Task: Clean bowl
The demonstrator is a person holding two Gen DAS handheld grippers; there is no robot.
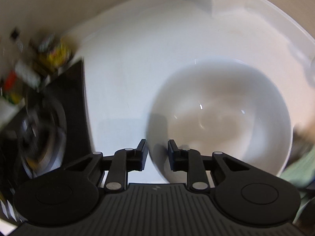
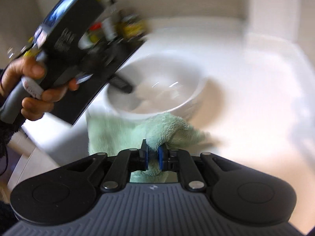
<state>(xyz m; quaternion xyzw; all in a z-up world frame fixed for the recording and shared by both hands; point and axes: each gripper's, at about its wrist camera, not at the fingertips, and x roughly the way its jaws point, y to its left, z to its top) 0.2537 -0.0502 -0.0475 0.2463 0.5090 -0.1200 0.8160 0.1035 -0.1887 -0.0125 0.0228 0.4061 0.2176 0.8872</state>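
Blurred clutter [image 1: 49, 53] upper left of our white bowl [image 1: 222, 118], our left gripper [image 1: 157, 149] straddling its rim without clamping, our right gripper [image 2: 153, 153] pinching a green cloth [image 2: 157, 129].

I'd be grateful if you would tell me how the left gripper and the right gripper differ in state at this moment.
The right gripper is shut on the green cloth, while the left gripper grips nothing; its fingers straddle the rim of the white bowl with a gap between them. The right gripper sits outside the bowl, beside it; the left one has a finger inside it. Both are black two-finger tools over the white counter.
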